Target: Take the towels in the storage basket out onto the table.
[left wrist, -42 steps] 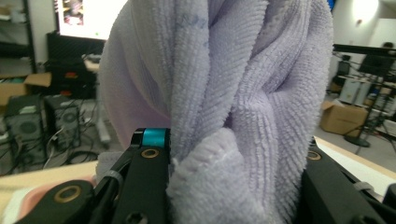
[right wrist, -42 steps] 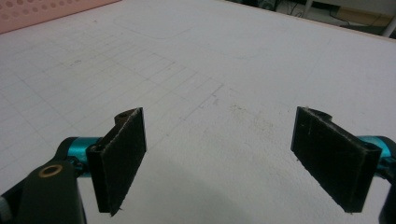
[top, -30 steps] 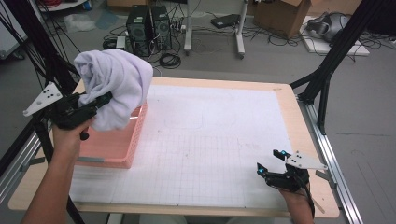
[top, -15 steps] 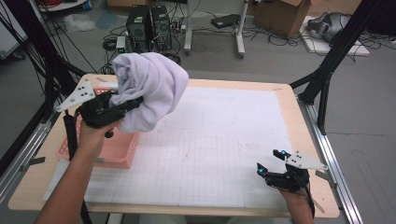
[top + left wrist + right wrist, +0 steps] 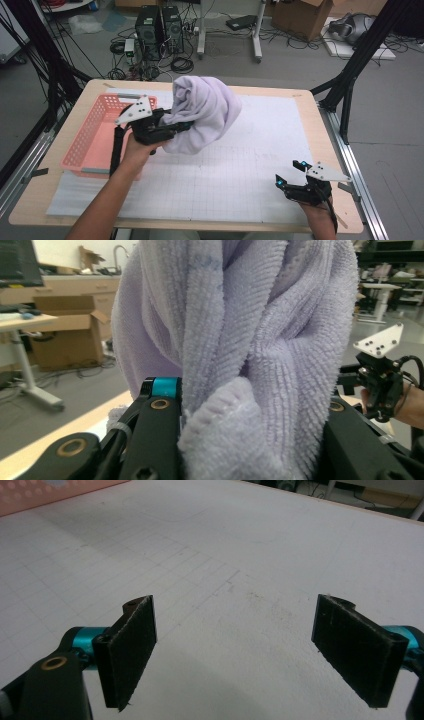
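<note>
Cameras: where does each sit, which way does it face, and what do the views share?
High view: above the person's side, looking forward and down; forearms, left gripper, right gripper.
Left gripper view: on the left gripper, facing the clamped lavender towel.
Right gripper view: on the right gripper, facing the grid mat, jaws apart.
Shared: towel, mat, pink basket.

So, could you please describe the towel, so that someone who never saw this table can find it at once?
Start at the wooden table covered with white grid paper, and find the pink basket at its left side. Just right of the basket, the left claw holds up a bunched towel. It is the one soft, pale lilac thing there, hanging above the paper rather than lying on it.
</note>
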{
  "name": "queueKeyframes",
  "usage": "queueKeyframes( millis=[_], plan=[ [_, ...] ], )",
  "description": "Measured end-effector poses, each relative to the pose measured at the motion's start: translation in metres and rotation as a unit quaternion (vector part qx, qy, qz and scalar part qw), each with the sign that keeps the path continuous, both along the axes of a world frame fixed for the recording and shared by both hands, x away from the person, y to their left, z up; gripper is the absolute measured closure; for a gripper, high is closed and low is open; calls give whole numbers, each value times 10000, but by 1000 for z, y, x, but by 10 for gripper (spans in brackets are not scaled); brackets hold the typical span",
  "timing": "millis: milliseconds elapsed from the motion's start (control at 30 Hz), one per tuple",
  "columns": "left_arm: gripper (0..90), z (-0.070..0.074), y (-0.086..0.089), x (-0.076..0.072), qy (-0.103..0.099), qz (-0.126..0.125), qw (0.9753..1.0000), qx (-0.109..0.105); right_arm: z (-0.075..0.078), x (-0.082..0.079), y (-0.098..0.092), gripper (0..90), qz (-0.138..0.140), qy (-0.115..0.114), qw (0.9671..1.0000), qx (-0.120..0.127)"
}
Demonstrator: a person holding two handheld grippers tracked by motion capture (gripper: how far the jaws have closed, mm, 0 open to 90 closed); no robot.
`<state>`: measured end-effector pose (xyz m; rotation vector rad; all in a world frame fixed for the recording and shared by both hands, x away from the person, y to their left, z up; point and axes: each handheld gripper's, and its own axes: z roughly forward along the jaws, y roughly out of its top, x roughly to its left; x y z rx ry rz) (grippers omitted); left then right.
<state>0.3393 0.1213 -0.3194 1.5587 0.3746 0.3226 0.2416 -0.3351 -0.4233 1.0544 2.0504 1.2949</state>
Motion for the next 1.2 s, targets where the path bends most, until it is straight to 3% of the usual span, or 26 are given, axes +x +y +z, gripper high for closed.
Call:
queueKeyframes(
  millis=[167,333,467,733,833,867,900,933,967,1033,1067,1100,1133,1200],
  plan=[
    [649,-19,-32,4,187,-145,9997,12,0,0,0,171,4,15,10000,6],
    [649,-43,-67,10,416,-271,9986,206,0,0,-3,171,-17,28,10000,7],
    [645,-57,-85,16,597,-264,9977,182,-2,0,-5,171,-36,51,10000,18],
    [625,-86,-108,28,880,-103,9948,501,-6,2,-9,171,-45,113,9999,86],
    [596,-98,-115,34,1082,6,9915,726,-7,2,-10,171,-42,149,9998,88],
    [585,-105,-117,36,1178,105,9883,958,-7,2,-10,171,-44,150,9998,81],
    [565,-105,-117,36,1178,105,9883,958,-7,2,-10,171,-47,146,9999,78],
    [565,-108,-119,37,1274,172,9858,1080,-7,2,-10,171,-47,146,9999,78],
    [469,-110,-119,38,1386,237,9828,1195,-7,2,-10,171,-48,146,9998,92],
    [372,-112,-118,40,1592,380,9776,1323,-7,3,-9,171,-44,151,9998,90],
    [332,-110,-114,40,1582,572,9747,1471,-8,3,-9,171,-35,151,9998,80],
    [296,-110,-114,40,1582,572,9747,1471,-8,3,-9,171,-35,151,9998,80],
    [284,-104,-109,38,1603,821,9711,1563,-8,3,-8,171,-9,170,9998,47],
    [279,-100,-106,37,1539,881,9702,1650,-9,5,-8,171,-14,188,9998,58]
  ],
)
